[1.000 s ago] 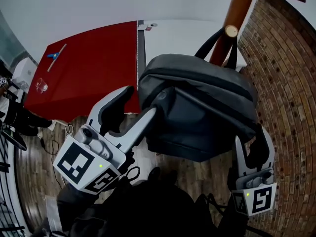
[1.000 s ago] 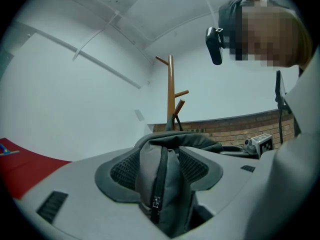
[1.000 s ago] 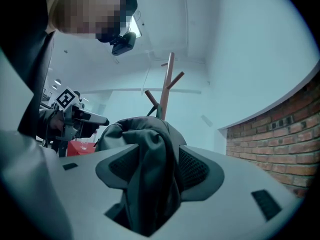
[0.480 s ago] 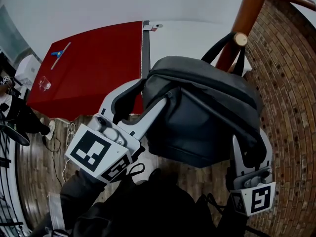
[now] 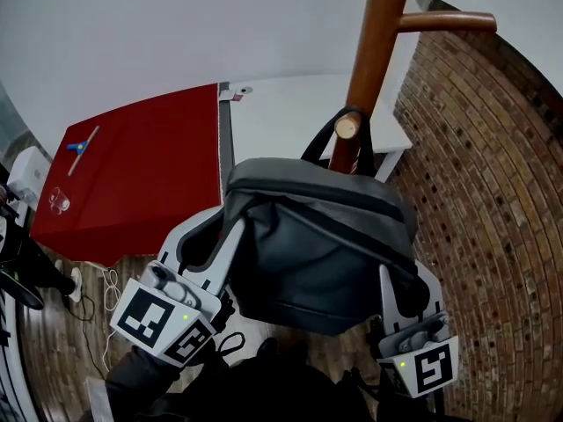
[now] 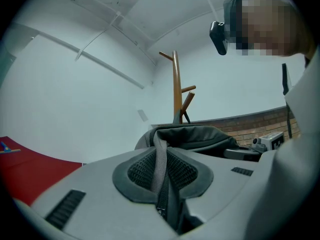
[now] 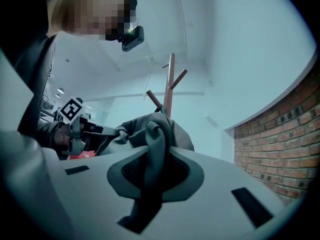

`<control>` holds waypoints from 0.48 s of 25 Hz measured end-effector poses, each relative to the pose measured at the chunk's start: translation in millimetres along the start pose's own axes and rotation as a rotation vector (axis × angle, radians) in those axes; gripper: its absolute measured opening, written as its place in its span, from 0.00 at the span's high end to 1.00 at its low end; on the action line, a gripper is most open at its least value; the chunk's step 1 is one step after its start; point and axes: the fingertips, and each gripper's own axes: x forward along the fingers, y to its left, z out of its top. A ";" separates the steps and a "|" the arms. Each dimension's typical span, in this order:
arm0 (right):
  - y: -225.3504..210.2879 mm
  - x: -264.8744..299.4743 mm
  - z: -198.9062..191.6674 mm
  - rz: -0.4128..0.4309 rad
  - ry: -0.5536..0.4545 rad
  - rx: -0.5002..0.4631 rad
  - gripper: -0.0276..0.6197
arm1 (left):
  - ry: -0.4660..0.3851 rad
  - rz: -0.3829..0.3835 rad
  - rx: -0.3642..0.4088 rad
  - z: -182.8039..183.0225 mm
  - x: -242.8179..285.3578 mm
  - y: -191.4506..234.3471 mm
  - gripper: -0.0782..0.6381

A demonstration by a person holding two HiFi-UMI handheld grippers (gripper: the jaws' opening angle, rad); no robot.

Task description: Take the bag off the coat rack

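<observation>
While the bag (image 5: 325, 244) hangs by its 2 handles (image 5: 321, 143) from a peg (image 5: 348, 126) of the coat rack (image 5: 374, 51), the head view shows both tools at its lower sides. The left tool (image 5: 220, 229) meets the bag's left side, and the right tool (image 5: 406, 281) meets its right side, so the bag sits between the 2. A red counter (image 5: 132, 178) lies to the far left, a white counter (image 5: 290, 112) sits behind the bag, and a brick wall (image 5: 493, 192) fills the right.

Seen from the left gripper view, the left tool (image 6: 162, 184) has just been closing and now pinches a zippered seam of the bag (image 6: 195, 136) between its pads. The rest of the bag bulges just beyond the jaws, with the coat rack (image 6: 176, 89) upright behind it. The right tool (image 6: 265, 141) shows at the bag's far side.

Through the right gripper view, the right tool (image 7: 152, 176) has likewise just been closing and is clenched on a fold of the bag (image 7: 150, 126), which rises out of the pads. The coat rack (image 7: 170, 84) stands beyond, the left tool (image 7: 75, 119) shows at the left, and the brick wall (image 7: 270, 149) runs along the right.
</observation>
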 end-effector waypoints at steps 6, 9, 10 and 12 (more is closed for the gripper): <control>0.7 -5.0 14.9 -0.025 -0.048 0.015 0.90 | -0.027 -0.019 0.002 15.2 -6.1 -7.1 0.79; 1.9 -6.3 23.1 -0.025 -0.067 0.009 0.91 | -0.040 -0.022 0.002 22.2 -9.1 -9.3 0.79; 2.3 -6.5 25.5 -0.024 -0.072 0.007 0.91 | -0.043 -0.022 0.002 24.4 -10.0 -9.8 0.79; 4.0 -7.3 30.4 -0.022 -0.082 0.006 0.91 | -0.049 -0.023 0.002 28.9 -12.6 -11.2 0.79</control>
